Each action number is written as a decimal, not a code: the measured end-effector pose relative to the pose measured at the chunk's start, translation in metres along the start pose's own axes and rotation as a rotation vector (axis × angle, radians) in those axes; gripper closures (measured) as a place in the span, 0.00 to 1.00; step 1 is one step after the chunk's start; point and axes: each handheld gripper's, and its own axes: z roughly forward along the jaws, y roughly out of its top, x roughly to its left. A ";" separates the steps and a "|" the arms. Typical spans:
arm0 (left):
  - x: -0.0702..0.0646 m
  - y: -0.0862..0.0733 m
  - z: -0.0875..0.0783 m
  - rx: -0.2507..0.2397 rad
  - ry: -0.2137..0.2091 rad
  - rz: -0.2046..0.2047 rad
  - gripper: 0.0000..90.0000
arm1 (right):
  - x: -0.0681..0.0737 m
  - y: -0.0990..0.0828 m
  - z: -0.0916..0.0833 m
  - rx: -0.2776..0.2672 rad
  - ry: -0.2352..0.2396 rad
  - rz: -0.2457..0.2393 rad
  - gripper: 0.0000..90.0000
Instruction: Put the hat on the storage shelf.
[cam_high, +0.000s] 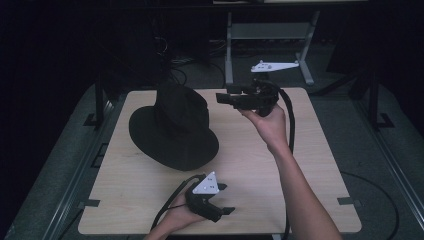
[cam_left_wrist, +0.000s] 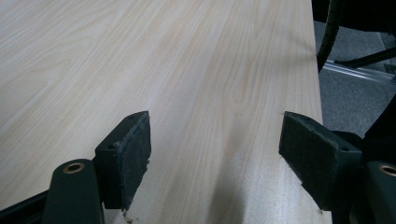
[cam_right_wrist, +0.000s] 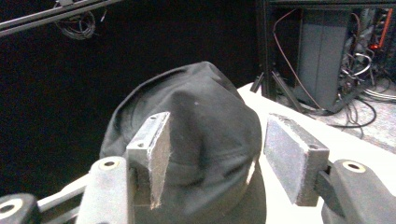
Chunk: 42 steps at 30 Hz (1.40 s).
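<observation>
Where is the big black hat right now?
In the high view the black hat sits on the far left part of the wooden table, just left of the right gripper, whose open jaws point at its crown.

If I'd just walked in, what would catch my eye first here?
A black hat sits brim-down on the left half of the wooden table, dark against the pale top. The right gripper, held up in a hand at the far side, points at its crown with jaws open. The left gripper rests low at the near edge, open over bare wood.
</observation>
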 end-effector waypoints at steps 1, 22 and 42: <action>0.000 0.000 0.000 0.001 -0.001 0.000 0.27 | -0.002 -0.001 -0.003 -0.003 -0.003 0.002 0.44; -0.001 0.000 0.003 -0.013 0.003 -0.007 0.26 | -0.030 -0.040 -0.054 -0.023 -0.082 0.066 0.38; -0.001 0.000 0.003 -0.004 0.010 -0.004 0.26 | -0.050 -0.085 -0.102 -0.060 -0.140 0.141 0.35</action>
